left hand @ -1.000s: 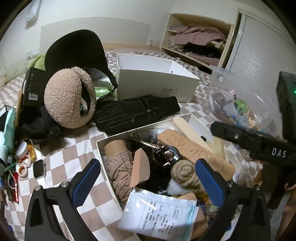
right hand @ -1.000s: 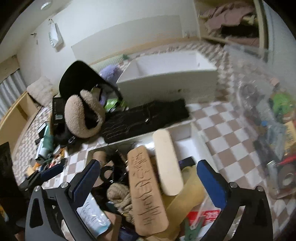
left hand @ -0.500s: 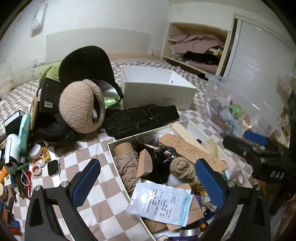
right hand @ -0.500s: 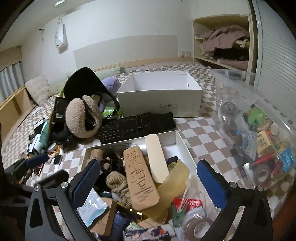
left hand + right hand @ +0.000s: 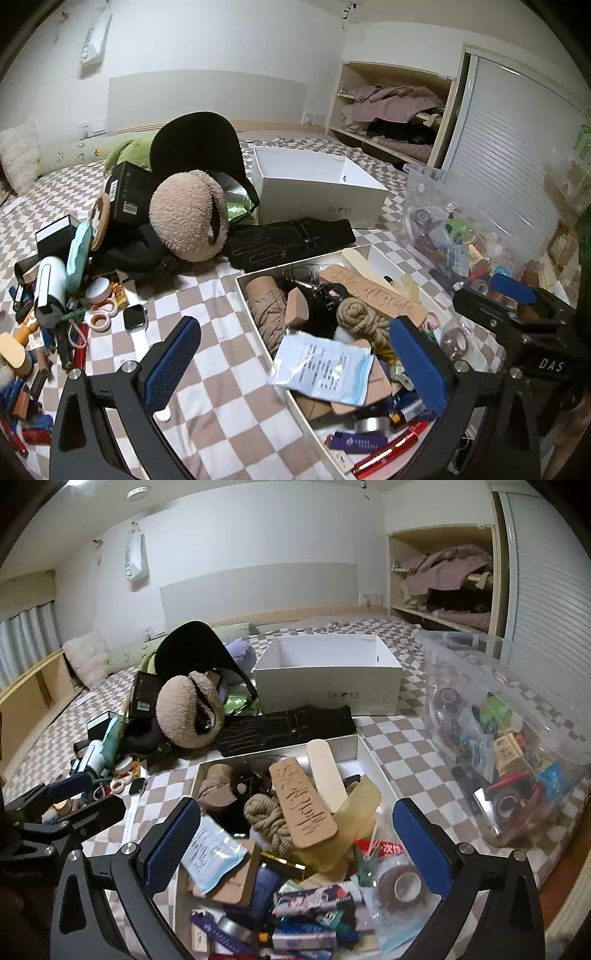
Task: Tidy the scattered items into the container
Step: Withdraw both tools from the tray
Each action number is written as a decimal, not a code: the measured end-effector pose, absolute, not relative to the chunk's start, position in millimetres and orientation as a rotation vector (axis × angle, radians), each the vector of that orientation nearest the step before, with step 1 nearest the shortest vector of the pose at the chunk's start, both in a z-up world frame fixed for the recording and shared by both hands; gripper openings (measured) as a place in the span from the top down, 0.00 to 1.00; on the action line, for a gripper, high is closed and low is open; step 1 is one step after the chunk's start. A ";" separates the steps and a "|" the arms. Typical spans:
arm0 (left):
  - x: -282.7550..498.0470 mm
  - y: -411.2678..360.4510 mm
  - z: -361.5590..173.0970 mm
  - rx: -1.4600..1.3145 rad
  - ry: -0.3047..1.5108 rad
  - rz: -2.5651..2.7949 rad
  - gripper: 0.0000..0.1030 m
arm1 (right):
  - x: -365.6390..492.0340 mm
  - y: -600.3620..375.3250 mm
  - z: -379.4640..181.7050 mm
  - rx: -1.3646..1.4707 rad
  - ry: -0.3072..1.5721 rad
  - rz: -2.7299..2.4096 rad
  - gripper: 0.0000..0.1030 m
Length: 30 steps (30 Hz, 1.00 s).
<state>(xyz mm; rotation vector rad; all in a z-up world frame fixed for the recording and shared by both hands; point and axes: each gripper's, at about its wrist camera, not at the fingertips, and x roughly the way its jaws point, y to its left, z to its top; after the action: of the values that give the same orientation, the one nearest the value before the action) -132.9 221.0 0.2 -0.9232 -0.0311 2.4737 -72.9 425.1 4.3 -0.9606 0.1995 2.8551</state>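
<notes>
A shallow white box on the checkered bedspread is packed with rope coils, a carved wooden board, a white pouch, tape and pens. My left gripper hovers open over its near left corner, holding nothing. My right gripper hangs open above the same box, also holding nothing. Loose items lie left of the box: a smartwatch, tape rolls and a heap of small things. Black gloves lie behind the box.
A fleece hat and a black cap sit behind the clutter. An open white shoe box stands further back. A clear plastic bin full of small items is on the right. Open shelves with clothes line the far wall.
Both grippers have lifted and drawn back from the white box, so more of the bed shows. Both stay open with nothing in them.
</notes>
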 end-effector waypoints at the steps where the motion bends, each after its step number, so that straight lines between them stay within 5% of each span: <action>1: -128.9 217.6 1.1 -0.921 -0.038 2.477 0.00 | -69.7 422.7 5.5 -0.957 0.198 2.857 0.00; 30: -53.0 151.0 2.4 -0.907 -0.059 2.599 0.00 | -7.8 365.8 9.7 -0.952 0.144 2.885 0.00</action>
<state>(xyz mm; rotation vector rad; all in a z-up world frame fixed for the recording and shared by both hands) -53.0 151.0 2.4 -0.9070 -0.0592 2.5991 -7.8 365.8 9.7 -0.9518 0.1444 2.8849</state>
